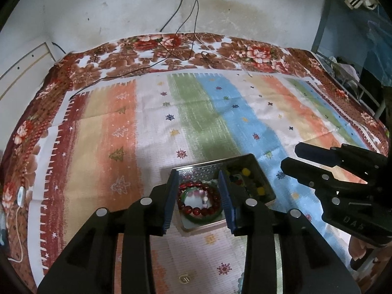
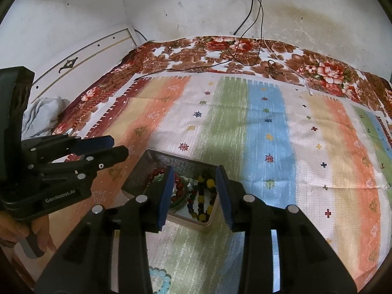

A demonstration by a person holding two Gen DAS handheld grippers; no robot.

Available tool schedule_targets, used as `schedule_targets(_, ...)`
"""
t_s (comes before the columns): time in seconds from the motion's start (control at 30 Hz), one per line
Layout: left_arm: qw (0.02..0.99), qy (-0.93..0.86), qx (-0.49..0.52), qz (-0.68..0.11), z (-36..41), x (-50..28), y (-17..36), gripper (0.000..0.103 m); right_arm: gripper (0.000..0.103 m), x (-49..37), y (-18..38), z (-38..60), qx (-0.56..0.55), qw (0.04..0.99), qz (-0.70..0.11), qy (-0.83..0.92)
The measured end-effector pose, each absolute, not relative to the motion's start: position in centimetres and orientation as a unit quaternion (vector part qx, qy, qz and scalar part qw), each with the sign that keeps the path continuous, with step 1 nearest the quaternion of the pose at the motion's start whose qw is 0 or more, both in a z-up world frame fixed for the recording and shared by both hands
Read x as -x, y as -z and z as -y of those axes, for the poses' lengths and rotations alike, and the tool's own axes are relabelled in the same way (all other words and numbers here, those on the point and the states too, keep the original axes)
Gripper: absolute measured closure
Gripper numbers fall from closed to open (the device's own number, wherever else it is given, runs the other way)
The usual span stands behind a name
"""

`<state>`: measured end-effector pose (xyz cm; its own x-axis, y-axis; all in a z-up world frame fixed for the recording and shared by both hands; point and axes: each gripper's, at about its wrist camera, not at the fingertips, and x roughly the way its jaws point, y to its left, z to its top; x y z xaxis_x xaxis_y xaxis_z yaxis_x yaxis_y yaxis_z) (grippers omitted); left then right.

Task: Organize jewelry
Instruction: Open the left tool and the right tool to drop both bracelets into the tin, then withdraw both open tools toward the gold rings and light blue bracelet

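Note:
A shallow metal tin (image 1: 213, 165) (image 2: 137, 171) sits on the striped cloth. It holds a red bead bracelet (image 1: 196, 210) (image 2: 156, 171), a green bangle (image 1: 210, 216) (image 2: 180, 204) and a multicoloured bead string (image 1: 245, 171) (image 2: 203, 196). My left gripper (image 1: 199, 202) is open and empty just above the red bracelet; it also shows in the right wrist view (image 2: 115, 148). My right gripper (image 2: 194, 194) is open and empty over the tin's near side; it also shows in the left wrist view (image 1: 292, 158). A pale blue bead bracelet (image 2: 160, 279) lies on the cloth below the right gripper.
The striped cloth (image 1: 220, 112) covers a floral blanket (image 1: 171, 49) against a white wall. Black cables (image 1: 147, 66) run from a wall socket across the far blanket. A small gold item (image 1: 184, 279) lies on the cloth near the left gripper. A white corded controller (image 1: 20, 196) lies far left.

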<state>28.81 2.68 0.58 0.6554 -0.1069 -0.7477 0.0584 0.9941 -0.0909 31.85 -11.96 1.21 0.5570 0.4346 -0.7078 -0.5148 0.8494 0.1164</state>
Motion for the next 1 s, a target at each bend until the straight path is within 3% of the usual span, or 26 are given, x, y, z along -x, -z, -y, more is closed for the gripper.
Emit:
schedule_targets(0.4,0.911,0.044,0.024,-0.41,-2.8,-28.2,-0.6,0.061,0.059,-30.8,-0.9,13.1,0.057,0.882,-0.388,-0.263)
schedule_targets(0.47,0.91,0.046,0.023,-0.411,-2.9,-27.9,-0.7,0.061,0.053,-30.5,-0.9,13.3,0.056,0.881,-0.389,-0.264)
schedule_targets(1.0,0.9,0.042,0.024,-0.433,-3.0,-24.7,0.2,0.056,0.049,-26.8,-0.3,13.5,0.063,0.872,-0.405,-0.268)
